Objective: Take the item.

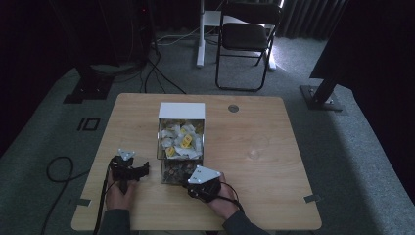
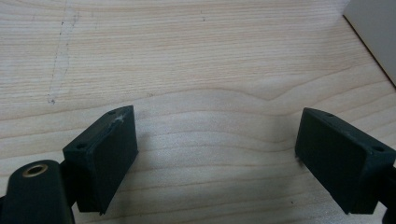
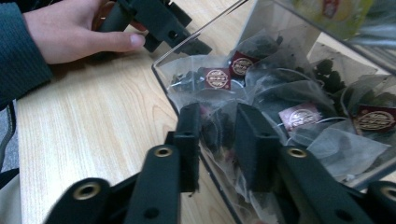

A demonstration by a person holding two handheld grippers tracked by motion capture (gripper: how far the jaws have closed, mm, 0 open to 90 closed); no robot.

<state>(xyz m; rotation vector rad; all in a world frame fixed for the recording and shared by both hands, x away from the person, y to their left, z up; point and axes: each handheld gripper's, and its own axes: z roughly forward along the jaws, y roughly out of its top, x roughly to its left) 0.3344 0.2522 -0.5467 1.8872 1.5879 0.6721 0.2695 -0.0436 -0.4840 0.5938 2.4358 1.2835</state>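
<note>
near edge of counter [image 1: 147,215]: left hand [image 1: 120,195] holds left claw [image 2: 215,154], jaws spread wide over bare wood, gripping nothing. right hand [image 1: 222,200] holds right claw [image 3: 217,135] at the near end of a clear box [image 3: 161,77], jaws closed on a tea bag [image 3: 215,133] at the box's near wall. inside the near compartment: mesh tea bags with dark red tags [image 3: 217,78]. beyond it, a compartment of white and yellow sachets [image 1: 181,139] and a white box [image 1: 181,111]. far floor: folding chair [image 1: 247,36].
</note>
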